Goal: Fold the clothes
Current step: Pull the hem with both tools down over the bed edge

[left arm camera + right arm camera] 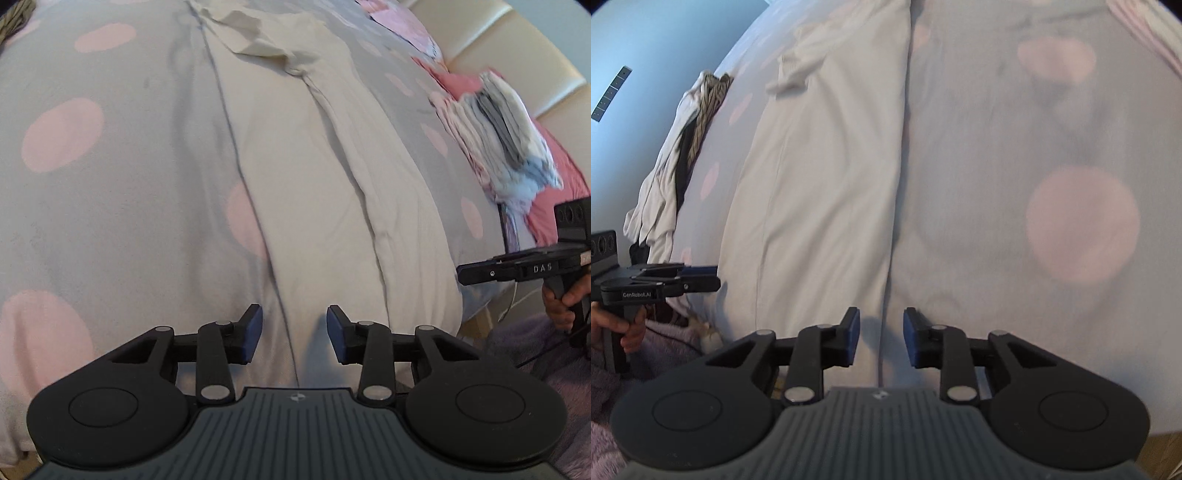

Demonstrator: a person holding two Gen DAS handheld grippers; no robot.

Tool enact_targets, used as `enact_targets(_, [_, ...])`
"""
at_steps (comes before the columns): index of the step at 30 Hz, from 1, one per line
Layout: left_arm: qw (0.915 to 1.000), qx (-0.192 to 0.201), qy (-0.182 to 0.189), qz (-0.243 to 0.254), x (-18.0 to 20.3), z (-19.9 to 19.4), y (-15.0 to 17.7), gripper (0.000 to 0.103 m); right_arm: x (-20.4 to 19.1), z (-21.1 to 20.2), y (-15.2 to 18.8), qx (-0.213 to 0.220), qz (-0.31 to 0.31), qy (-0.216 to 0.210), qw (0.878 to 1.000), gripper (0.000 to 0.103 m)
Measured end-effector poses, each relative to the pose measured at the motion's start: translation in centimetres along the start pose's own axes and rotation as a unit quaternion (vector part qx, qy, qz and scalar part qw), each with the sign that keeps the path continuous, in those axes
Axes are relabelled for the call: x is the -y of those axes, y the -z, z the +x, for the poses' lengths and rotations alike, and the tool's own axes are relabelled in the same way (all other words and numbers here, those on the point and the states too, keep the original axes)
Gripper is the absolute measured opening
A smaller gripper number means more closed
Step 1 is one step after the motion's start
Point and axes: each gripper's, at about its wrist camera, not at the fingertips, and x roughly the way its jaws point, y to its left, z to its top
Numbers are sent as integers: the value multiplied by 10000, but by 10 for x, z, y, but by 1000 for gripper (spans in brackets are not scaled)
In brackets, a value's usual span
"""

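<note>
At the far left of the right wrist view, a loose heap of unfolded clothes, pale with a dark and a striped piece in it (679, 155), waits at the edge of the grey bedspread with large pink dots (997, 155); that looks like work left to do. Further right, in the middle of the bed, lies the long cream-white cotton garment (332, 192), narrowed lengthways into a strip with one side lapped over the other (its far end is rumpled and not yet squared). The left gripper (294, 334) hovers with its jaws spread over the near end of the strip, pinching nothing; the right gripper (881, 338) is likewise parted over the garment's right edge, where cloth meets bedspread, and holds nothing. At the right, a neat stack of folded clothes in pink, grey and pale blue (506, 133) stands by the cream padded headboard (517, 44); so several pieces seem finished, and this one, I judge, needs its crosswise folds.
</note>
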Motion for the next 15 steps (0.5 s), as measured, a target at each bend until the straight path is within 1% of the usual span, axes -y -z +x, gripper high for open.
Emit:
enact_targets(1, [9999, 7, -64, 96, 3, 1, 2, 35, 0, 2, 3, 8, 12, -57, 10000, 27])
enact_targets(2, [9997, 17, -134, 186, 6, 1, 3, 26, 0, 4, 5, 16, 11, -108, 9999, 22])
enact_targets(3, [9993, 29, -228, 286, 8, 0, 4, 8, -1, 5, 7, 12, -5, -115, 9999, 14])
enact_targets(4, [9987, 42, -334, 392, 9, -1, 5, 5, -3, 5, 8, 11, -31, -75, 10000, 3])
enact_targets(5, [9983, 36, -428, 401, 9, -3, 6, 1, -5, 5, 10, 9, -57, -36, 10000, 1])
enact_targets(9, [9977, 27, -644, 216, 1, -8, 13, 0, -7, 2, 13, 32, -132, 211, 9997, 1])
enact_targets(12, [9989, -3, -464, -67, -6, -16, 17, 0, -8, -2, 15, 6, -154, 310, 9994, 2])
enact_targets(13, [9991, -52, -369, -178, -7, -19, 19, 0, -8, -4, 16, -38, -175, 312, 9994, 7])
enact_targets(14, [9993, -134, -280, -209, -7, -21, 22, 0, -8, -7, 17, -105, -228, 317, 9992, 7])
enact_targets(15, [9993, -287, -209, -124, -4, -21, 25, 1, -8, -10, 19, -172, -280, 323, 9989, 10])
